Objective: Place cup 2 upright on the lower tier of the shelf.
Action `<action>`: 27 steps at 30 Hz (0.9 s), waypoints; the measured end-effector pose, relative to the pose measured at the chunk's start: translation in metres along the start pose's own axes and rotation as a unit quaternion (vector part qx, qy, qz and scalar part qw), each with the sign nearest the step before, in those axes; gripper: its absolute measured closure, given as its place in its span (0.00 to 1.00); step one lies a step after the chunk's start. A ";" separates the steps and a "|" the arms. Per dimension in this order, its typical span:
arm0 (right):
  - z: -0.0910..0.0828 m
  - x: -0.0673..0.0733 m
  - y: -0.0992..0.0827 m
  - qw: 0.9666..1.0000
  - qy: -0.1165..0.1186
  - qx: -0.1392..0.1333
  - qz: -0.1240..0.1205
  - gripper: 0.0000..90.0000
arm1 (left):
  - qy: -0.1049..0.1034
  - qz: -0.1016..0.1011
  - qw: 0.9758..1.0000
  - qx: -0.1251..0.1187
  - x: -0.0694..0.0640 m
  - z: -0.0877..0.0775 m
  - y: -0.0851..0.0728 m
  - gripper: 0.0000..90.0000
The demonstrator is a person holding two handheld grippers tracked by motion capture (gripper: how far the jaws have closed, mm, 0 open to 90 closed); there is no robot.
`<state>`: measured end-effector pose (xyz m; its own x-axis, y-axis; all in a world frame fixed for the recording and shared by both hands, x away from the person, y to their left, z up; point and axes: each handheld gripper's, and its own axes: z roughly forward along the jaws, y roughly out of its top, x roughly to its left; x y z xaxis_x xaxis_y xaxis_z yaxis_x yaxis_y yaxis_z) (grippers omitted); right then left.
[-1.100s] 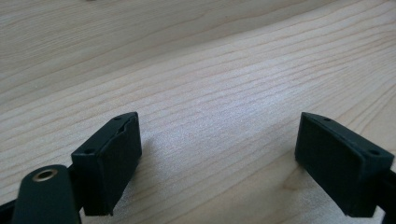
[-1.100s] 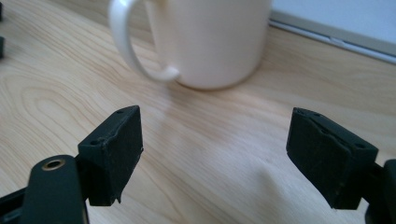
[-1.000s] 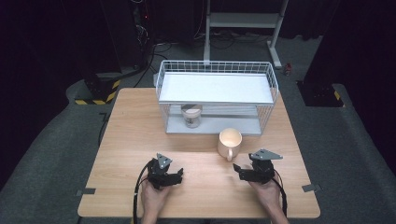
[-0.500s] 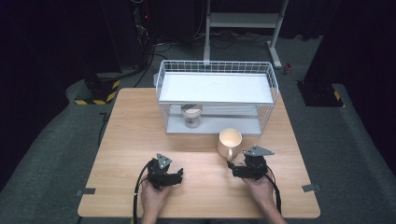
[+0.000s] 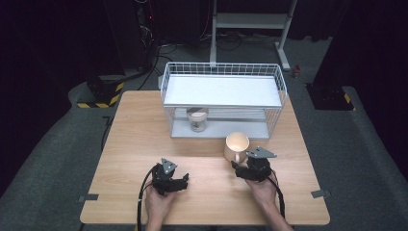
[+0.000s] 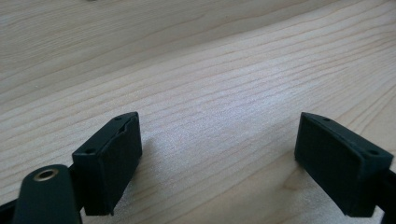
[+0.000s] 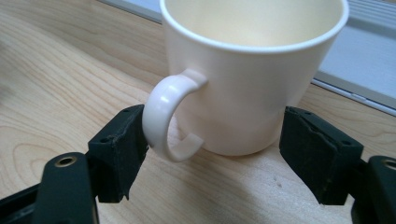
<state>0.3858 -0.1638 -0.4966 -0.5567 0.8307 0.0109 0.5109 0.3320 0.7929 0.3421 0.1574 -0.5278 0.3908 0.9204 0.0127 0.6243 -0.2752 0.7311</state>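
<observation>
Right claw point(image 7: 212, 154) advanced, closing | cup point(image 7: 247, 79) between jaws, handle touching

Cream mug point(image 7: 252, 84) upright on the bench point(image 7: 60, 70), right hand-held gripper point(image 7: 210, 154) jaws just closing around it, left pad touching the handle point(image 7: 166, 116), right pad just beside the mug's wall

Small jar point(image 5: 197, 118) under the wire rack point(image 5: 222, 77), middle of the high view: contents too small to tell. Forearms cropped at the bottom edge there.
</observation>
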 end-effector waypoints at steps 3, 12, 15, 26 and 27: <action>0.000 -0.001 0.002 1.000 -0.009 -0.003 0.005 0.24 | -0.001 -0.001 1.000 0.000 0.000 0.000 0.000 0.17; 0.003 -0.004 0.014 1.000 -0.006 -0.026 0.015 0.13 | 0.000 -0.002 1.000 0.000 0.000 0.000 0.000 0.17; 0.007 -0.005 0.023 1.000 -0.013 -0.023 0.010 0.12 | 0.000 -0.002 1.000 0.000 0.000 0.000 0.000 0.17; 0.016 -0.007 0.036 0.999 -0.024 -0.021 0.006 0.11 | -0.001 -0.001 1.000 0.000 0.000 0.000 0.000 0.17; 0.018 -0.007 0.037 0.999 -0.025 -0.019 0.007 0.11 | -0.001 -0.001 1.000 0.000 0.000 0.000 0.000 0.17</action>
<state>0.4199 -0.1491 -0.4781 -0.5163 0.8564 -0.0069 0.4925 0.3035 0.8157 0.3421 0.1573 -0.5279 0.3900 0.9207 0.0100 0.6250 -0.2727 0.7315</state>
